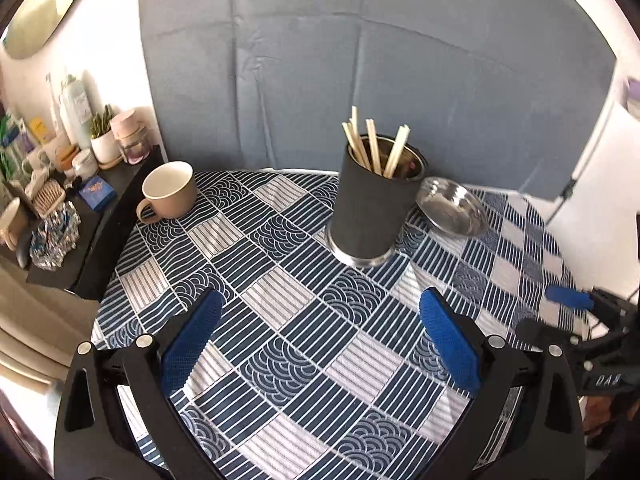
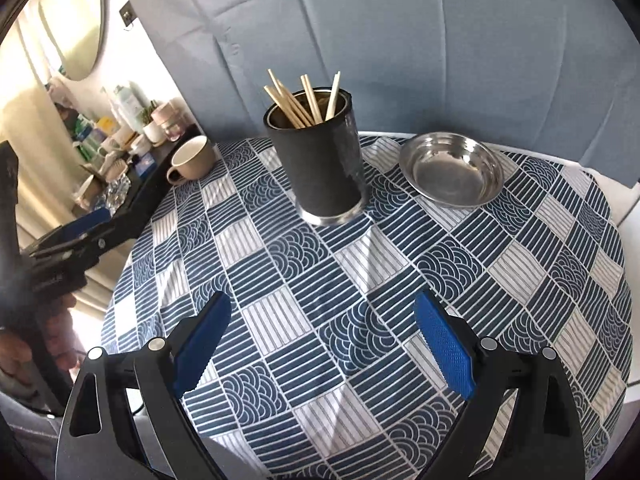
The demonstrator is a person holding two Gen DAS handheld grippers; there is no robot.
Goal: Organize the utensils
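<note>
Both tools are empty. The left hand-held gripper [image 1: 320,320] hangs over the patterned bench [image 1: 280,308] with its blue pads set wide apart; the right hand-held gripper [image 2: 322,320] is spread likewise, with nothing between its pads. The chopsticks [image 1: 372,148] stand bundled in the dark cylindrical holder [image 1: 370,216], which sits upright toward the far side of the bench. No loose utensil lies on the cloth, so the sorting looks done or nearly so.

If a stick is to be handled next, proceed as follows:
1. Approach from above, in line with the stick's lean.
2. Close on a single shaft near its upper end; the sticks fan out and cross.
3. Lift straight along the shaft. The holder is tall and narrow, so a sideways pull may tip it.

The right wrist view shows the steel dish [image 2: 452,170] in full, empty and just beside the holder; the left wrist view shows it partly hidden behind the holder. The left wrist view shows more of the side shelf [image 1: 92,224] clutter behind the beige mug [image 1: 170,190]. Each view catches the opposite tool at its edge.
</note>
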